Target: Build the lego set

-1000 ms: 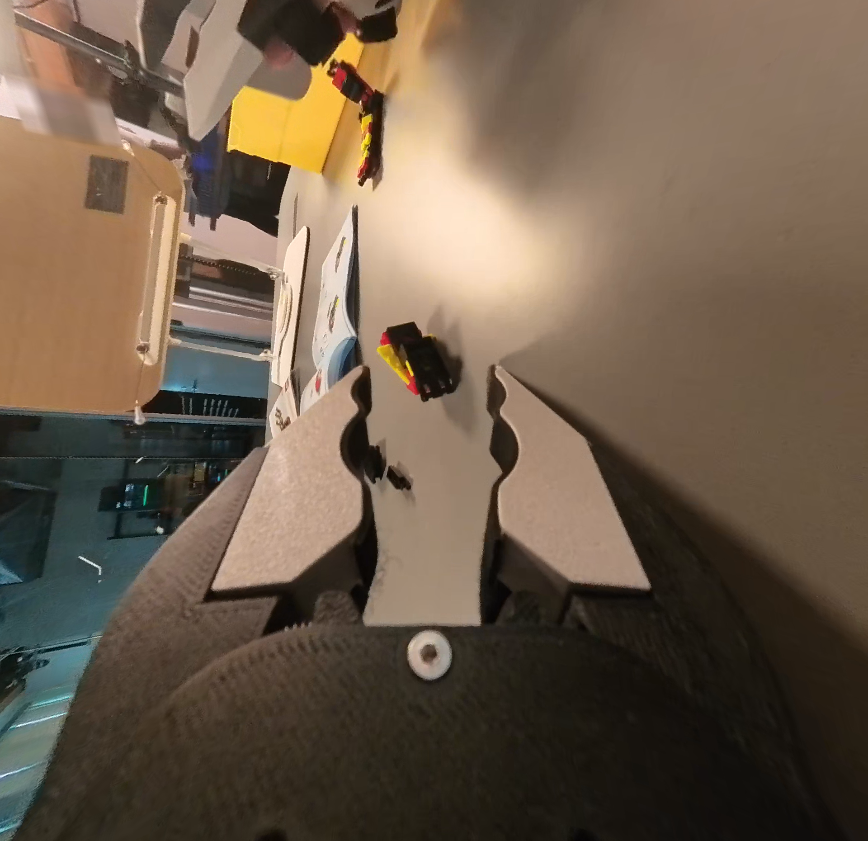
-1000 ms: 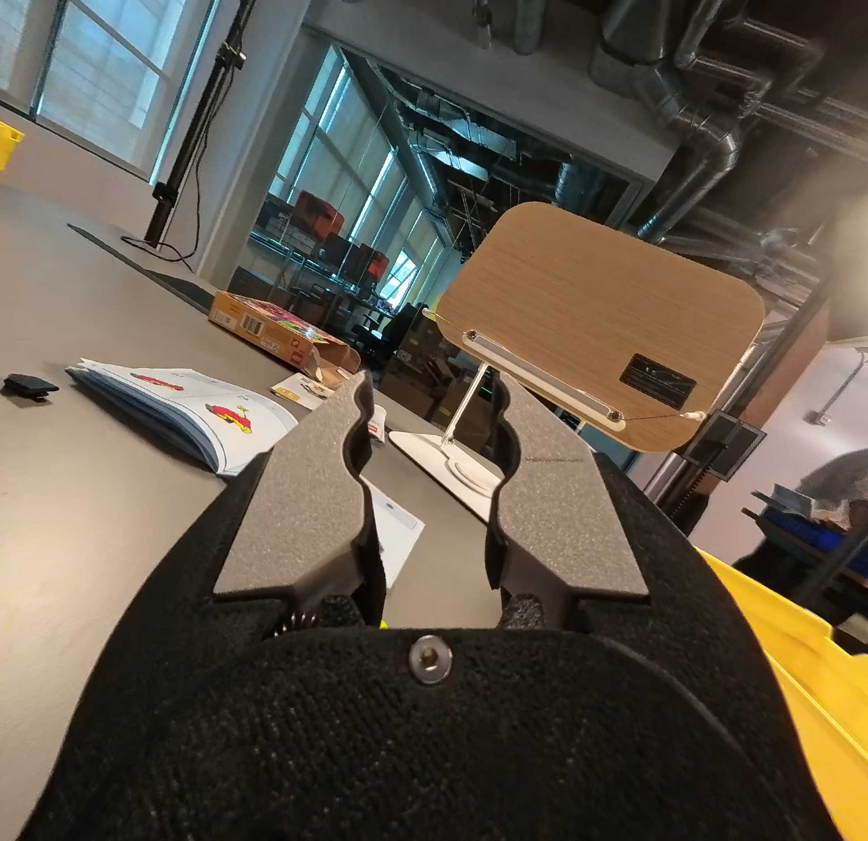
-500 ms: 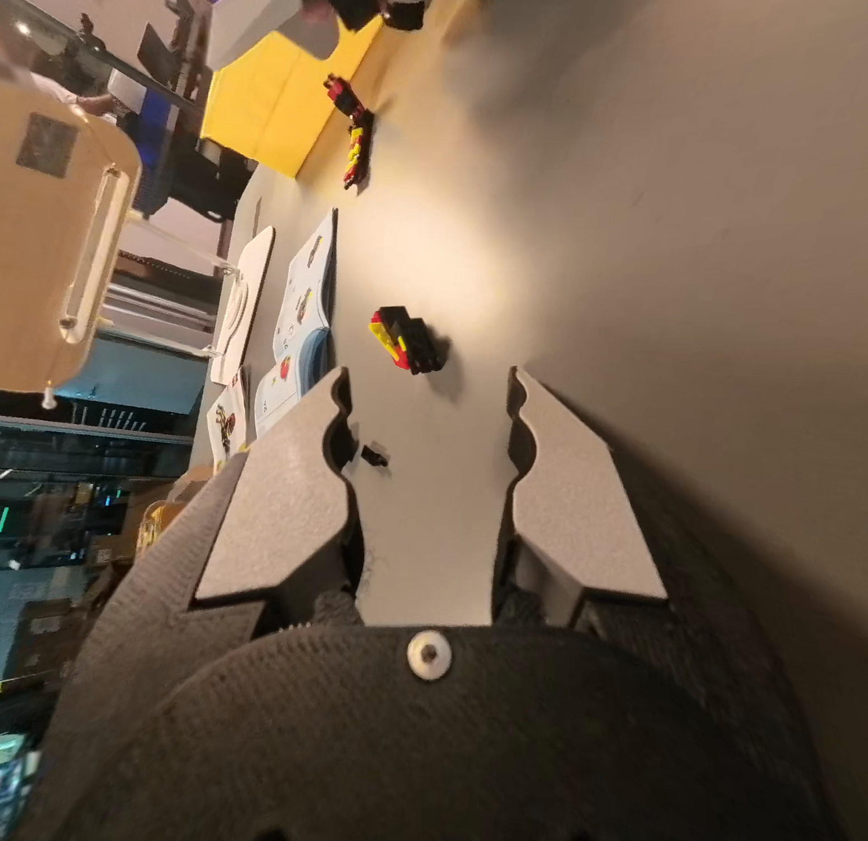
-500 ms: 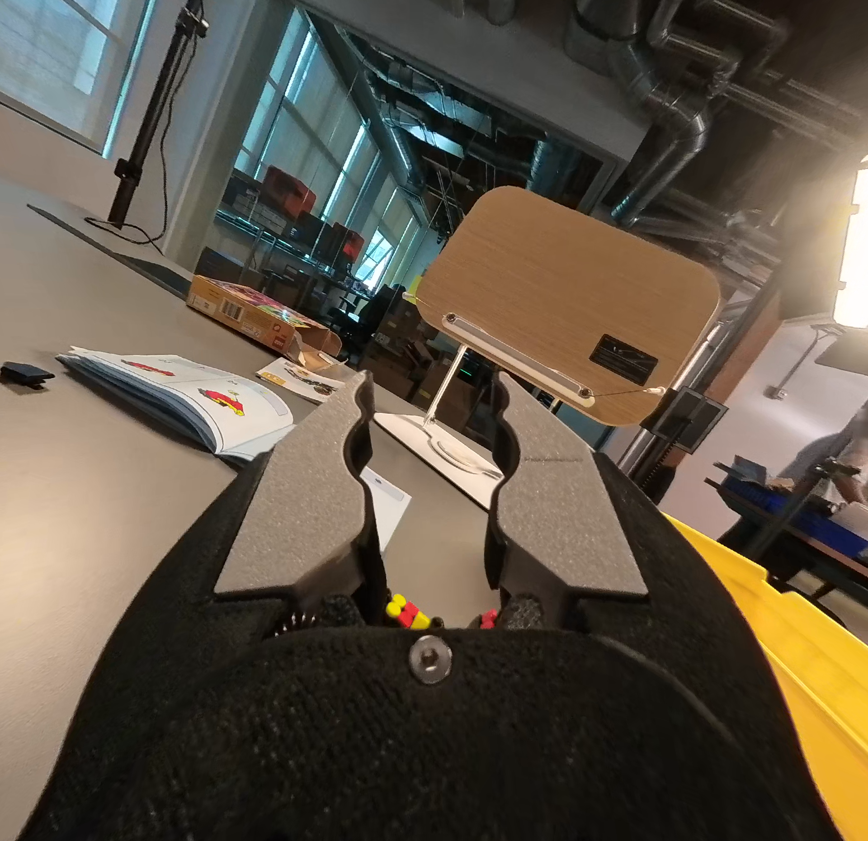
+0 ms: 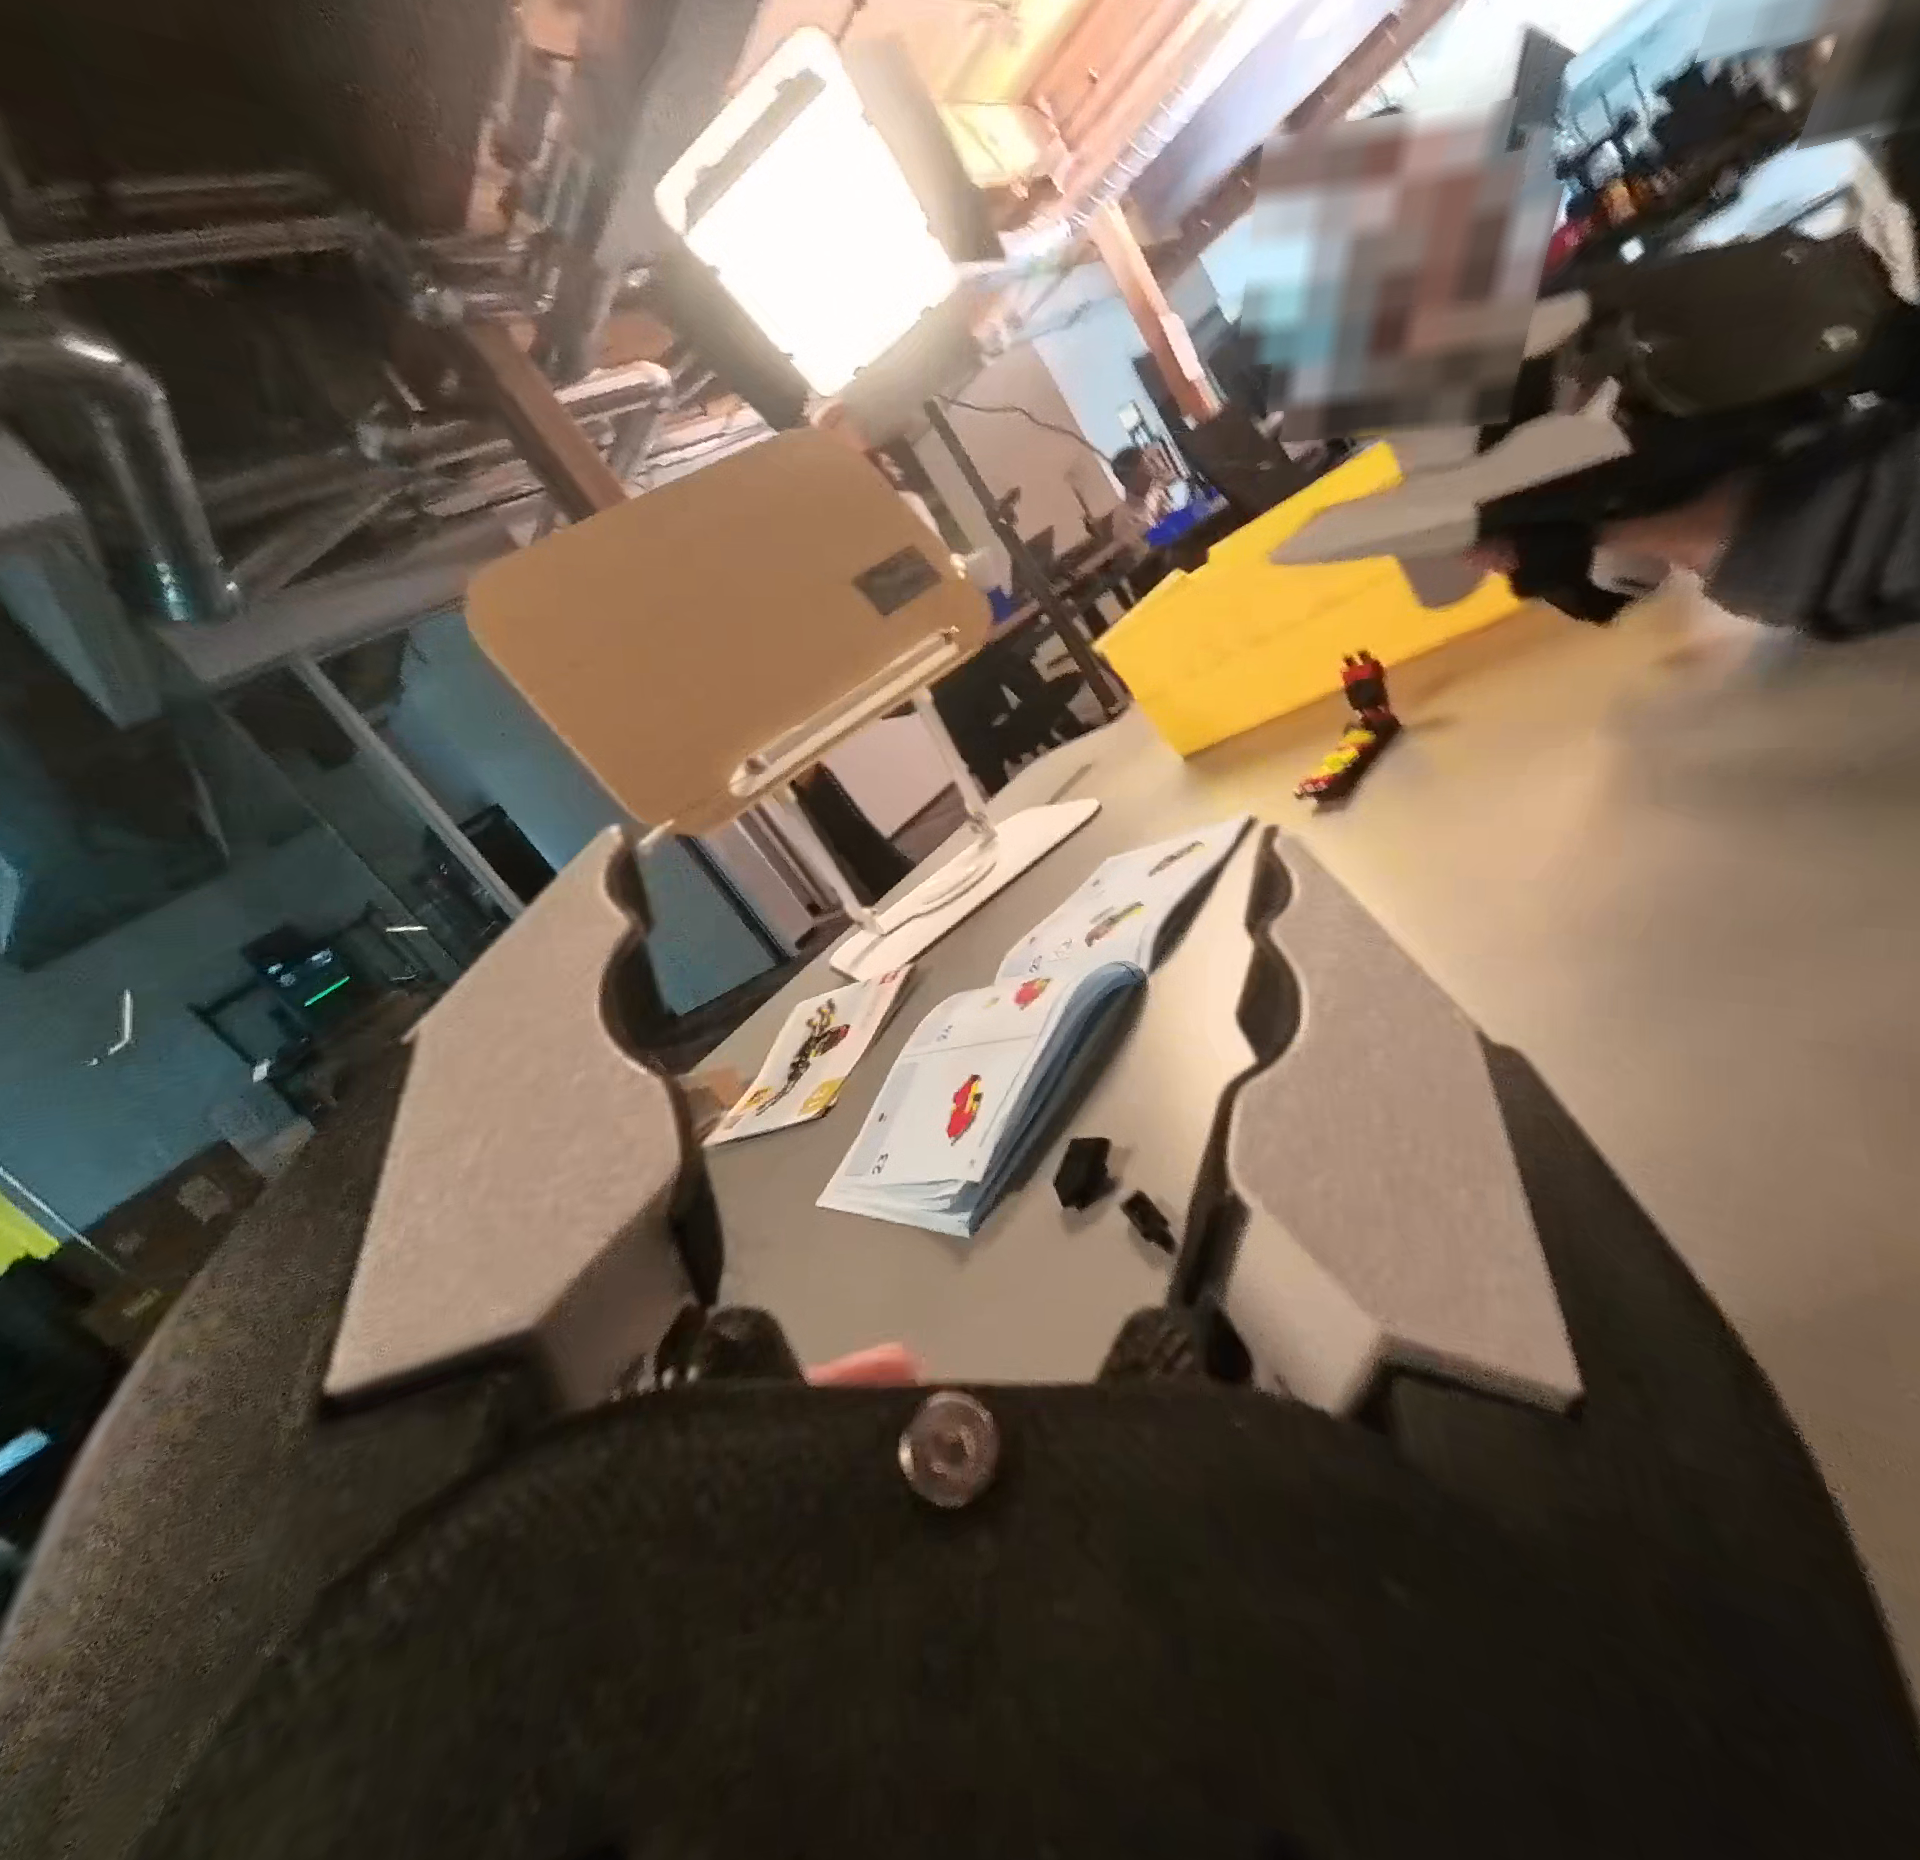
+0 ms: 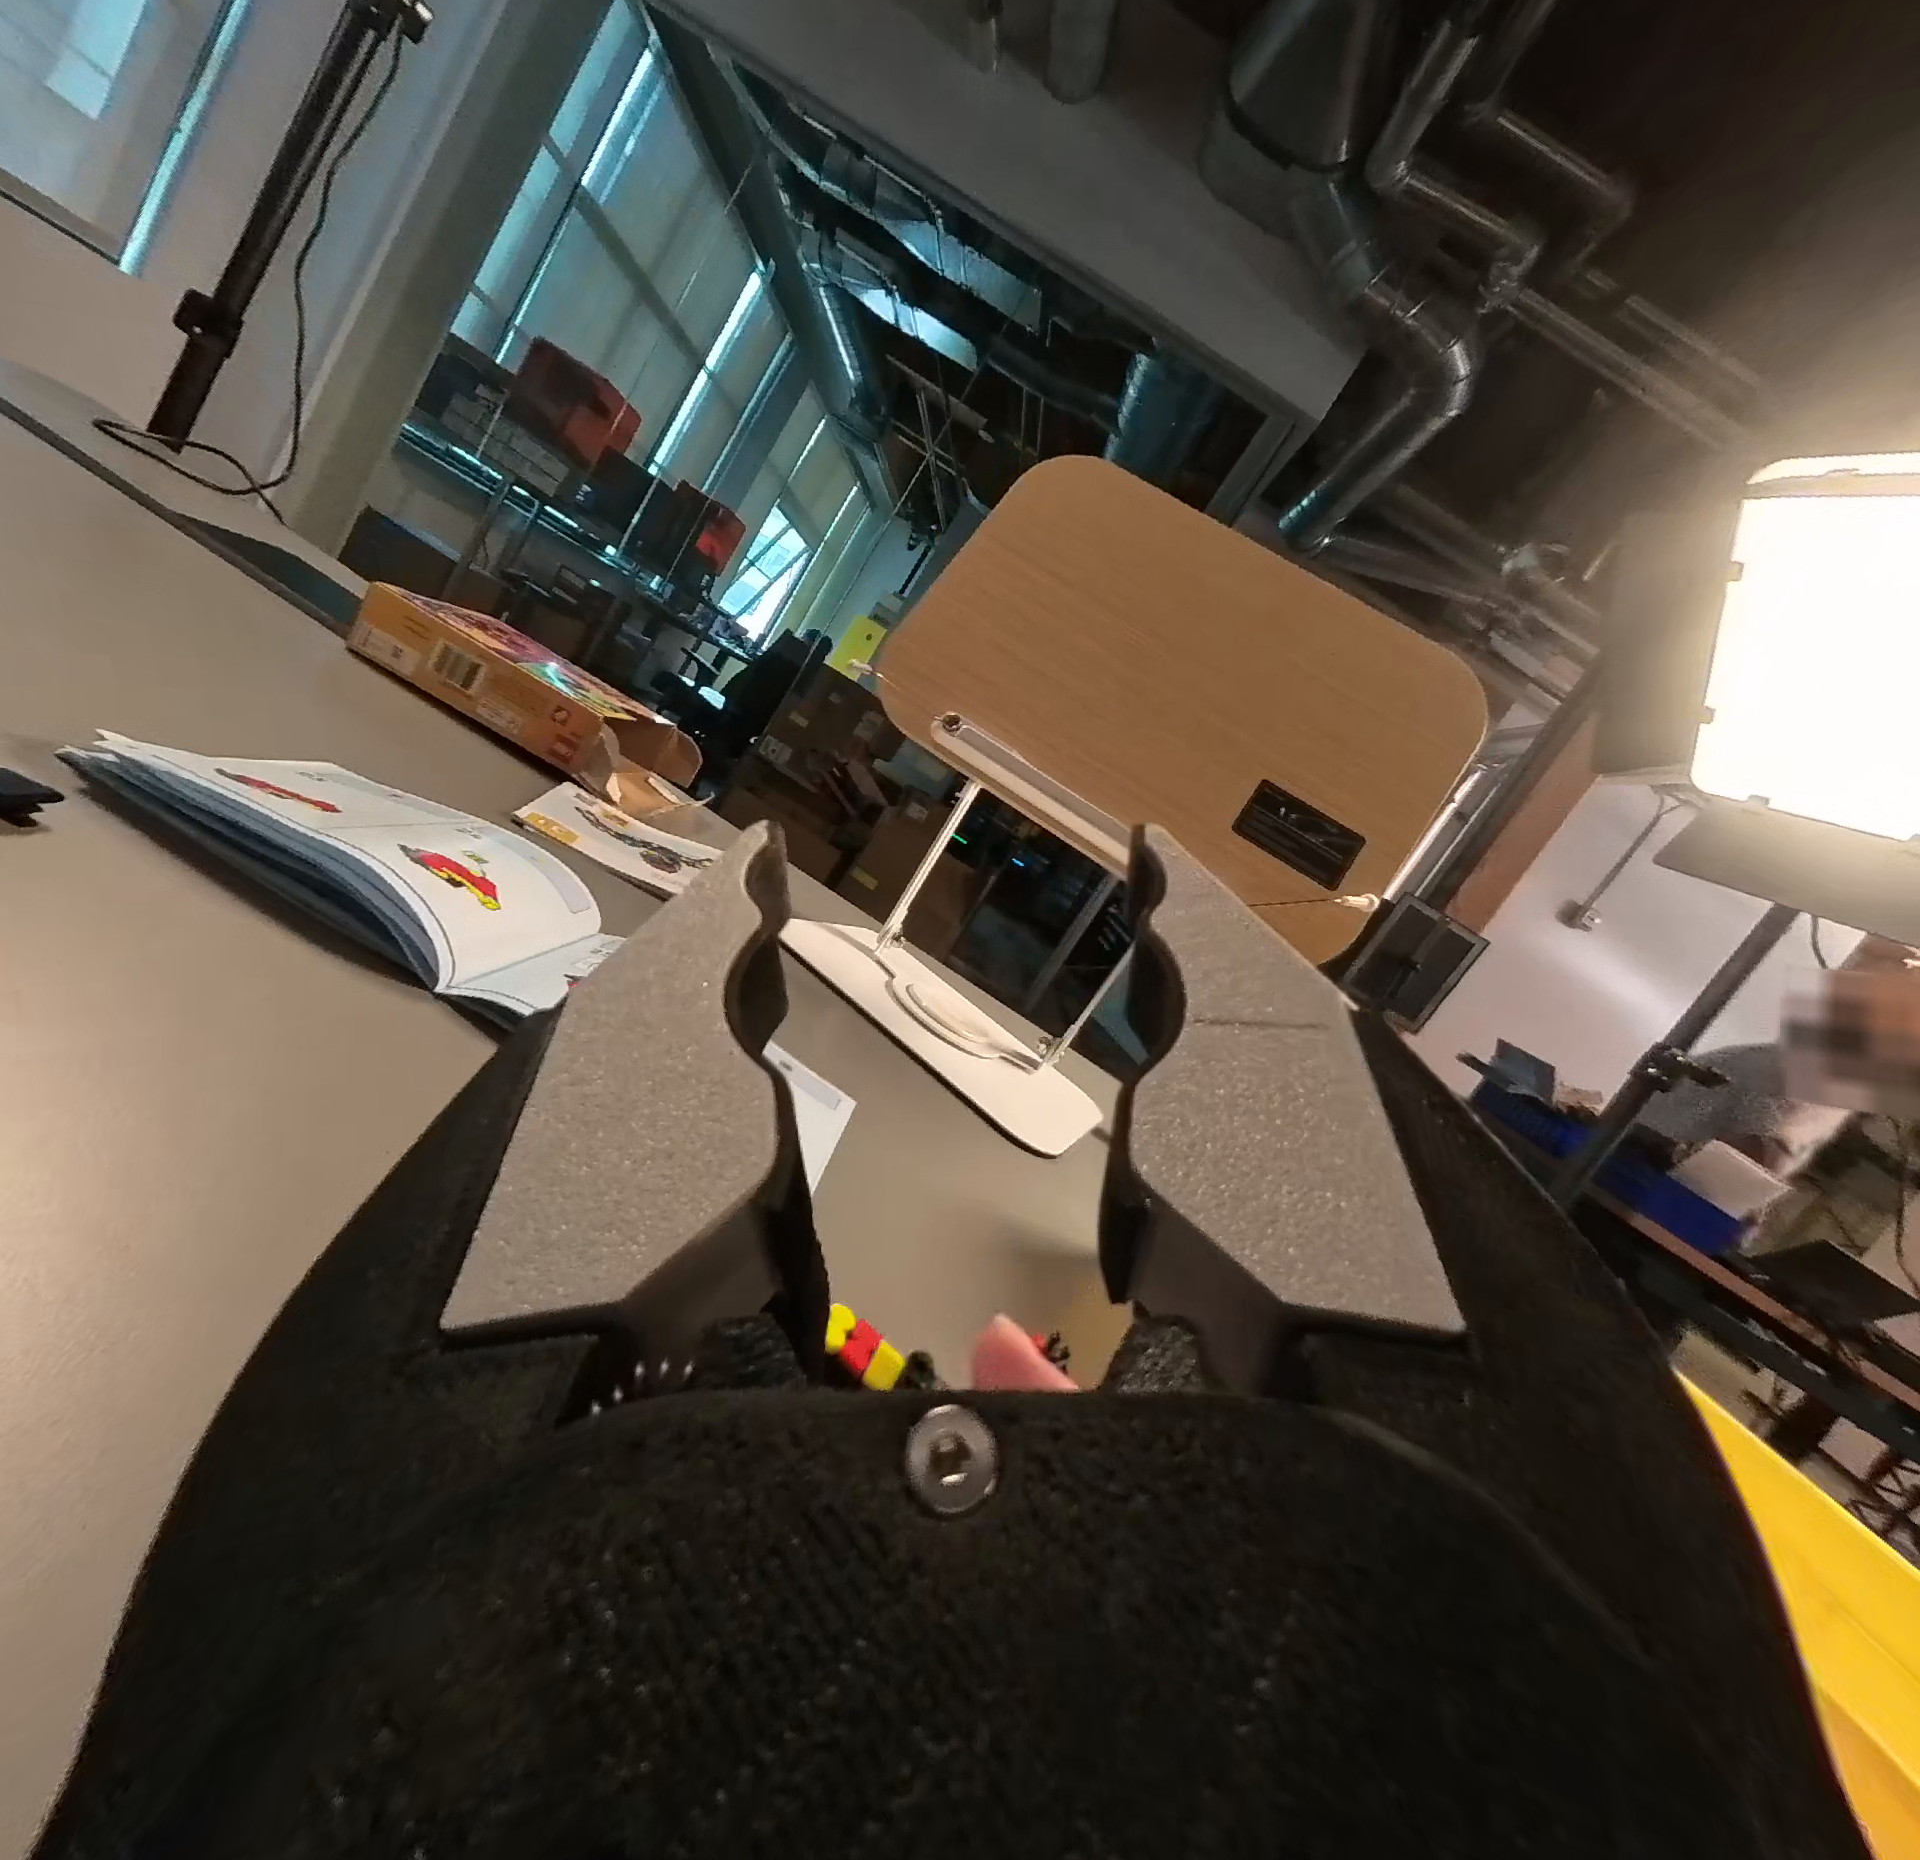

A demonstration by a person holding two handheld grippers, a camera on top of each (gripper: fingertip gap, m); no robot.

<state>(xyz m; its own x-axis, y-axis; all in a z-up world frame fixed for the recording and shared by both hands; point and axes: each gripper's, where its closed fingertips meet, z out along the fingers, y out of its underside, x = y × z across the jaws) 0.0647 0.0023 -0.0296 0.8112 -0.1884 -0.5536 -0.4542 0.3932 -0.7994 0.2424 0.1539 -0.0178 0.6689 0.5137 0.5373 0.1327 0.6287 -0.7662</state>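
My left gripper (image 5: 948, 854) is wide open and empty, held above the grey table (image 5: 1558, 979). Past its fingertips lie an open instruction booklet (image 5: 987, 1104) and two small black pieces (image 5: 1086, 1171). A long red, yellow and black lego build (image 5: 1351, 740) lies farther off, by the yellow bin (image 5: 1278, 626). My right gripper (image 6: 956, 854) is open and empty, pointing at the wooden book stand (image 6: 1174, 688). It also shows blurred in the left wrist view (image 5: 1382, 506), above the bin. Red and yellow bricks (image 6: 868, 1353) and a fingertip (image 6: 1013, 1369) peek out under its jaws.
A wooden book stand (image 5: 717, 615) on a white base stands behind the booklet (image 6: 343, 875). A leaflet (image 5: 810, 1062) lies beside it. An opened lego box (image 6: 488, 678) lies at the back left. The yellow bin (image 6: 1849, 1644) is at my right. A bright lamp panel (image 5: 821, 221) stands behind.
My left gripper swung up from looking down at the table to looking across it, and its jaws opened much wider. The small red, yellow and black build left its view. My right jaws opened wider.
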